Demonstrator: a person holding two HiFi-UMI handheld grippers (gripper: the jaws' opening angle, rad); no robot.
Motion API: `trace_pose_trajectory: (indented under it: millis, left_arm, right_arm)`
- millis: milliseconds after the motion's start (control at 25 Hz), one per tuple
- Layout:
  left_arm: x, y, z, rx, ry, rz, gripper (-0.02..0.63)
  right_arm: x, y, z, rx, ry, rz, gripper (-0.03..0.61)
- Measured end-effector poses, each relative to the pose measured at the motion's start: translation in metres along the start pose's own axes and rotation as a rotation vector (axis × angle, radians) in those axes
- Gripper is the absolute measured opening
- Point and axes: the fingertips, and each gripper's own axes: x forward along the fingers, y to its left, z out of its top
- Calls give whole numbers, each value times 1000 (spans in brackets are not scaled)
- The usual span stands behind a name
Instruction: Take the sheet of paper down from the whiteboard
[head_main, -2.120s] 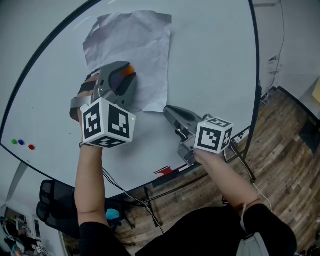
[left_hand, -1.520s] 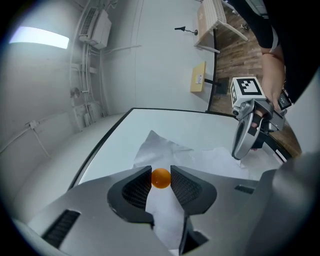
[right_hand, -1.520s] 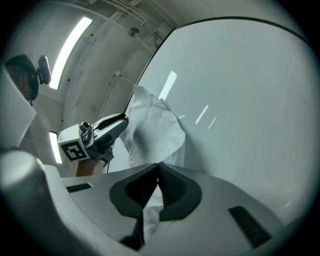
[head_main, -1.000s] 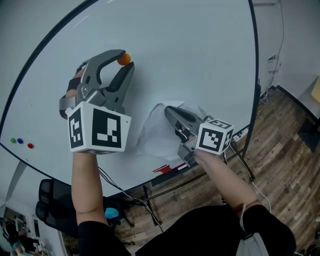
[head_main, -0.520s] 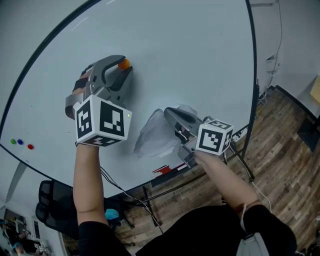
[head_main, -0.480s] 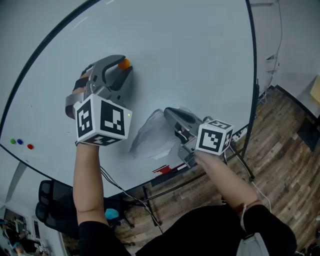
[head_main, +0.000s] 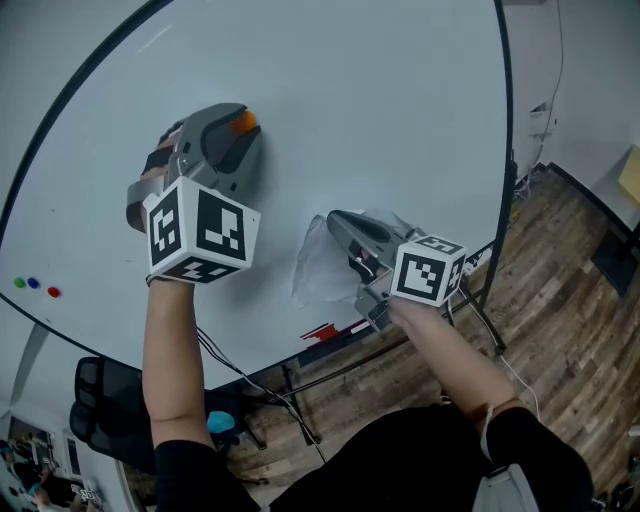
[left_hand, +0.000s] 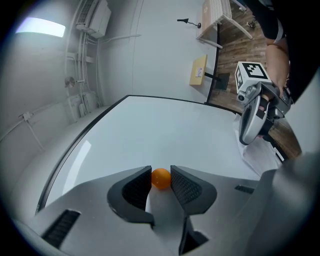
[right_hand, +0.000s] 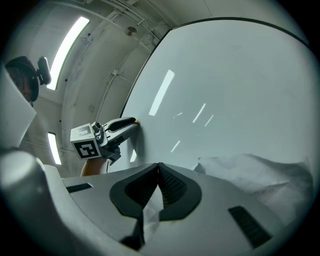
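While the right claw (head_main: 334, 218) pinches the crumpled paper (head_main: 318, 272) at the whiteboard (head_main: 380, 100), the left claw (head_main: 241, 130) clamps an orange ball (left_hand: 160, 178). Claws well apart.

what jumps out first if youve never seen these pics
The crumpled sheet of paper droops before the lower part of the whiteboard, pinched in the shut right hand-held gripper. Up to its left, the left hand-held gripper clasps a small orange ball near the board.
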Motion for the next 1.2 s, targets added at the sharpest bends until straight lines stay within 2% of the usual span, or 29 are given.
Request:
trace_pose_trajectory:
  millis: [320,480,600,760,920,1080,1200]
  left_arm:
    - [1,0,1,22,1,20,132]
    - [-9,-4,6,-3,-63,54,153]
    - [-32,-22,12,-74,-146,63,153]
    - [-52,-74,21,-152,-229,-29,128]
    - [-62,-123,13,-283,-253,-60,75]
    - [-60,-169,-1,-455,-257,-107,30]
    - [-59,-198,-11,-576,-268,-151,19]
  right_arm:
    - [1,-2,-5,15,8,12,20]
    - [2,-2,-8,22,21,20,19]
    - [-2,-2,-14,7,46,25,19]
    - [-14,-6,-26,-58,89,34,20]
    - [-28,-4,-40,-197,122,47,19]
    - [-41,-4,-51,-332,176,57,20]
    - [-49,-5,-61,-445,224,57,19]
